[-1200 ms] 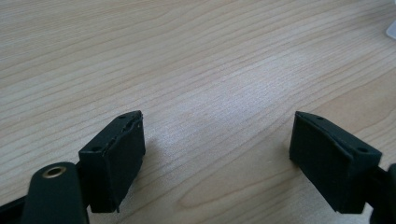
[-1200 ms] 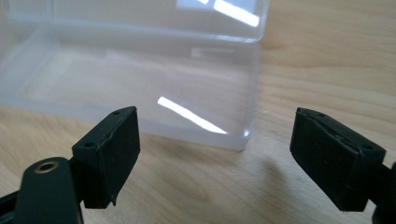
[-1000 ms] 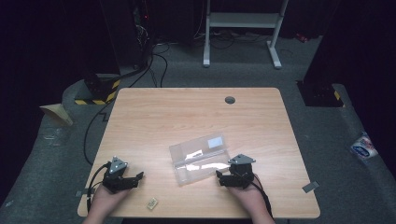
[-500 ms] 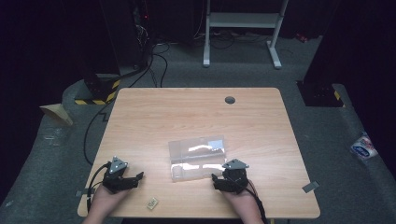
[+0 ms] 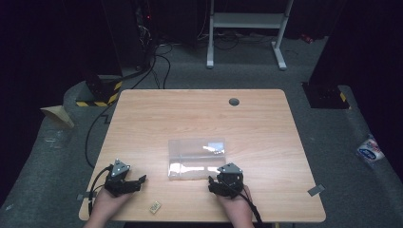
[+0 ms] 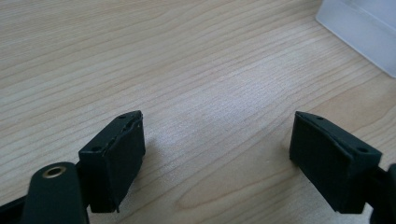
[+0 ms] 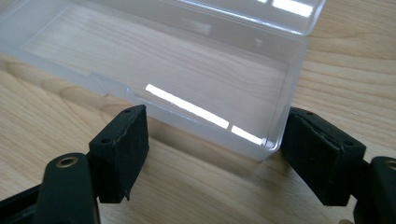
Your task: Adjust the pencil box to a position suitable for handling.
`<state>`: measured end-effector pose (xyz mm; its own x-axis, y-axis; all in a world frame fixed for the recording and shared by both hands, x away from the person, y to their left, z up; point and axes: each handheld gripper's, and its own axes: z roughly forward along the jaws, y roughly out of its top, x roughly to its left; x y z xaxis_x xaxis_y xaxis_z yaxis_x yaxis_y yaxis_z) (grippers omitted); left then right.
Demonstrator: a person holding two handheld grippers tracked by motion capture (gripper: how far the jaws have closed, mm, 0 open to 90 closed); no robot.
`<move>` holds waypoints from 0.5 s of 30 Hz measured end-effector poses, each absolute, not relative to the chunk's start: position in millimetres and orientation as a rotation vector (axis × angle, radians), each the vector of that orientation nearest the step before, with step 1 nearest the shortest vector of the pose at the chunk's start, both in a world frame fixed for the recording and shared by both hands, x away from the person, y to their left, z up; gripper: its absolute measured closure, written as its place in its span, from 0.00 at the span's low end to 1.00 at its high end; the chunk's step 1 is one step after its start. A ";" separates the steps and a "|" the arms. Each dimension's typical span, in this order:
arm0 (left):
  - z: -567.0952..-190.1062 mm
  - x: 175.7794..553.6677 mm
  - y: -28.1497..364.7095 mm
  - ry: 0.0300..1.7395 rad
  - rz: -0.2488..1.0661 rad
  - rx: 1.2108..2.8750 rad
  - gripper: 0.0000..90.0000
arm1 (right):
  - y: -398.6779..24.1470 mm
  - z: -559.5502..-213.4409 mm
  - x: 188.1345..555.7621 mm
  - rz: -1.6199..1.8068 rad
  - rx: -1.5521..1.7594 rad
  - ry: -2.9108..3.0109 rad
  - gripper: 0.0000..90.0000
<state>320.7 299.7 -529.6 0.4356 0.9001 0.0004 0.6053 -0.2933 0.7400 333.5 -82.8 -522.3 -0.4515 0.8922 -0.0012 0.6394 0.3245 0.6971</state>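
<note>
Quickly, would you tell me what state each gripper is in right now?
Left gripper: open, nothing between its jaws.
Right gripper: open, jaws just closing, at the clear plastic box's near corner.

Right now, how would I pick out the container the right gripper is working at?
Start at the wooden table and look to its near half, a little right of centre. There lies the clear plastic box, lid hinged open and flat, just ahead of the right gripper. It is see-through and empty, unlike the small tan piece near the front edge.

the open plastic box [image 5: 196, 159] lies on the table [image 5: 199, 118], near its front edge. the right gripper [image 5: 215, 184] sits just before the box's front right corner. the left gripper [image 5: 138, 182] rests well to the left, a small block [image 5: 155, 207] before it.
</note>
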 end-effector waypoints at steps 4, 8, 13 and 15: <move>-529.5 320.7 299.8 1.259 0.562 2.018 0.21 | -77.6 -522.6 333.1 0.897 1.347 2.214 0.26; -529.6 320.4 299.7 1.256 0.560 2.018 0.21 | -78.5 -522.5 334.1 0.900 1.354 2.211 0.26; -529.4 319.7 299.8 1.253 0.563 2.021 0.21 | -79.4 -522.4 334.3 0.903 1.351 2.212 0.27; -529.4 319.1 300.1 1.250 0.567 2.021 0.22 | -79.4 -522.3 333.8 0.907 1.349 2.213 0.27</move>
<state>319.1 300.1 -529.4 0.4426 0.8967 0.0098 0.5986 -0.3036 0.7412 333.8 -79.4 -522.3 -0.4587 0.8886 0.0018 0.6341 0.3259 0.7012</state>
